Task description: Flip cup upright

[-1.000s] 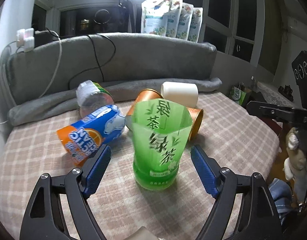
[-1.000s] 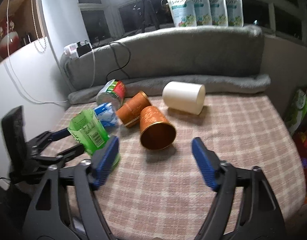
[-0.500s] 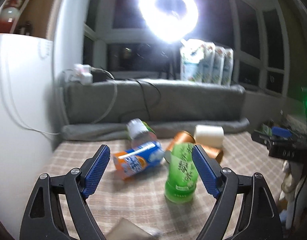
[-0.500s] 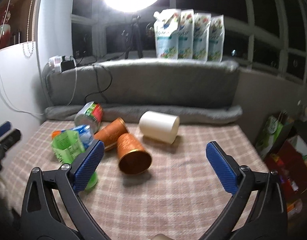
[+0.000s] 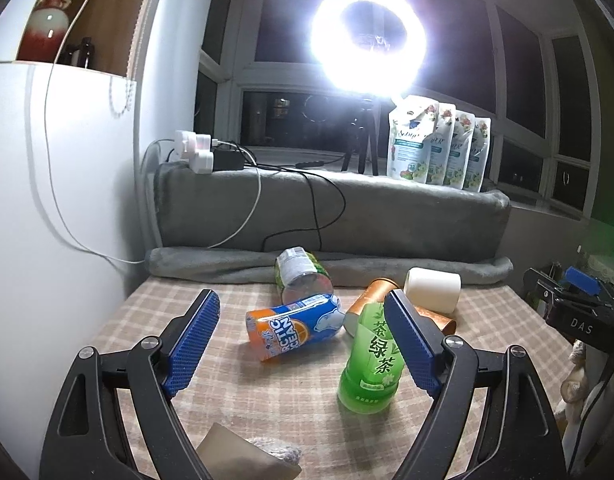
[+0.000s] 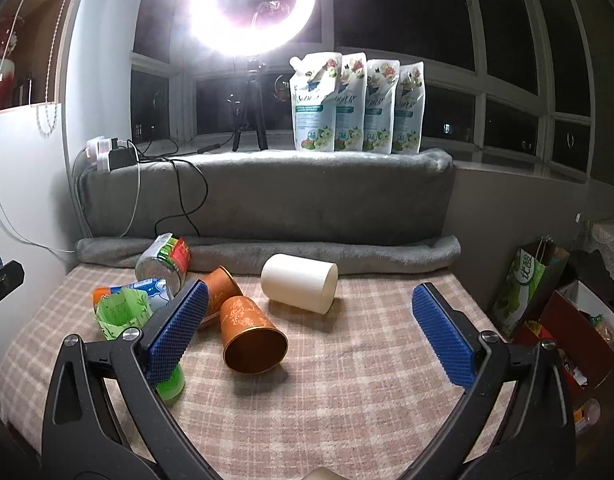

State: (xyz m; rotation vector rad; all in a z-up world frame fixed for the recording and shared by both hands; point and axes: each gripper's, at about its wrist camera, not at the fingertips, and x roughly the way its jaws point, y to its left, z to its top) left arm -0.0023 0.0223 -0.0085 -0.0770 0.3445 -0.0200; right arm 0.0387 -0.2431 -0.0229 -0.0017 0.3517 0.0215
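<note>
A green cut-bottle cup (image 5: 371, 364) stands upright on the checked cloth (image 5: 299, 404); it also shows at the left in the right wrist view (image 6: 123, 312). My left gripper (image 5: 303, 340) is open and empty, drawn back above the cloth. My right gripper (image 6: 307, 332) is open and empty, behind a copper cup (image 6: 251, 338) lying on its side. A second copper cup (image 6: 221, 290), a white cup (image 6: 301, 282), a blue-orange can cup (image 5: 295, 330) and a clear cup (image 5: 303, 276) lie on their sides.
A grey padded backrest (image 6: 267, 196) with cables and plugs (image 6: 107, 156) bounds the far side. Refill pouches (image 6: 355, 104) and a ring light (image 6: 251, 4) stand on the sill. A white wall (image 5: 67, 200) is at left. Bags and boxes (image 6: 555, 312) sit off the right edge.
My left gripper has let go of the green cup and pulled back and up, leaving it standing. My right gripper has also drawn back and risen.
</note>
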